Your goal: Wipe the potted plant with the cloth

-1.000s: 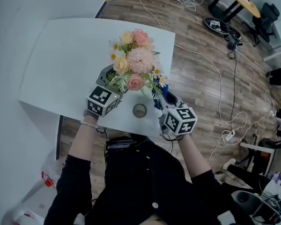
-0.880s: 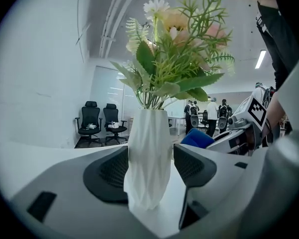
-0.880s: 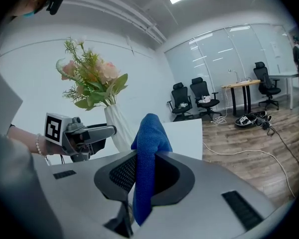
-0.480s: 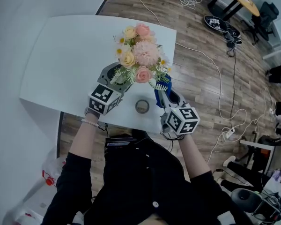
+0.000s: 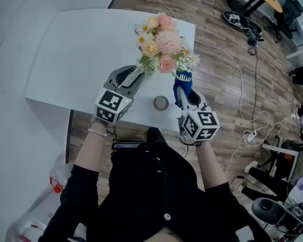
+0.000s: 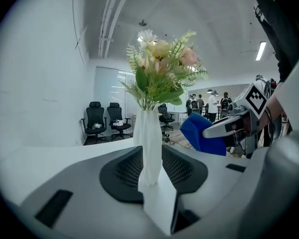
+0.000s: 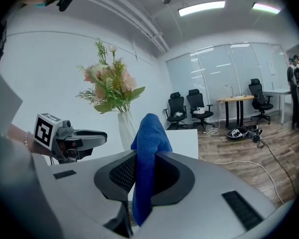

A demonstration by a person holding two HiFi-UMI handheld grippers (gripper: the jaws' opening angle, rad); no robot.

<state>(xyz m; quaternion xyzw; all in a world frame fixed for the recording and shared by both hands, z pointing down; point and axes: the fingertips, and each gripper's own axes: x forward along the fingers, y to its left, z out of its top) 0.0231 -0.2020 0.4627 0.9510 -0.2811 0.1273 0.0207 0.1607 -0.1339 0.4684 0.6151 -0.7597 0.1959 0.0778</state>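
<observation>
Centre: your left gripper point(image 5: 138, 72), jaws just closed onto the tall white ribbed vase point(image 6: 150, 138), steadies it; sweep the blue cloth point(image 7: 148, 133), pinched in your right gripper point(image 5: 186, 94), gently over the green leaves point(image 6: 154, 86).

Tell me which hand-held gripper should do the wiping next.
Right. The right hand-held gripper holds the blue cloth beside the flowers; the left hand-held gripper, whose jaws have just been closing, has the white vase between them, steadying it.

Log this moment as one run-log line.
left gripper: jaws just closed on vase between them | right gripper: shut on blue cloth | blue cloth: raised beside flowers
</observation>
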